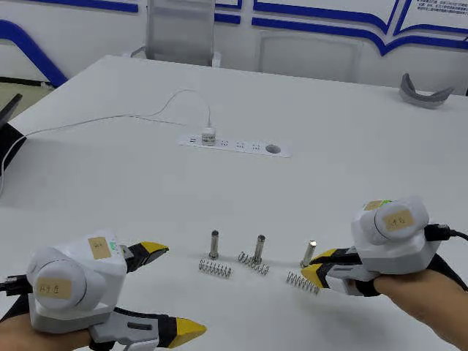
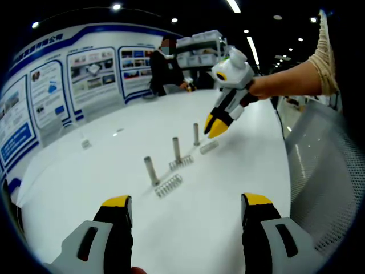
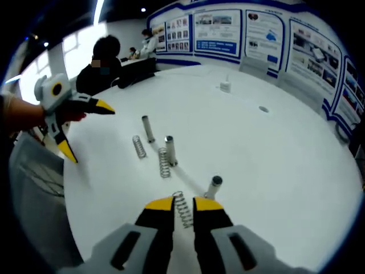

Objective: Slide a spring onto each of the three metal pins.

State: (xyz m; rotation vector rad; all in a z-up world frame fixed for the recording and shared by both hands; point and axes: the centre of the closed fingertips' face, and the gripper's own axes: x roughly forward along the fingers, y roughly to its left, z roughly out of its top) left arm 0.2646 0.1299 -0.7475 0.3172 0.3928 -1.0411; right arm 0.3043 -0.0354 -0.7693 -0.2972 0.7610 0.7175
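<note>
Three pins (image 1: 259, 246) stand on the white table (image 1: 146, 190), a spring (image 1: 215, 268) lying beside each. Your right claw (image 3: 183, 202) sits nearly closed around the nearest spring (image 3: 181, 210); I cannot tell if it grips. Your left claw (image 2: 186, 200) hovers wide open, empty.

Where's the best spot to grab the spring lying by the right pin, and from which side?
Pinch the right spring across its coils near the middle, coming from above with a jaw on each long side. It lies flat on the table, and a sideways grip likely leaves an end open to slip over the right pin.
</note>
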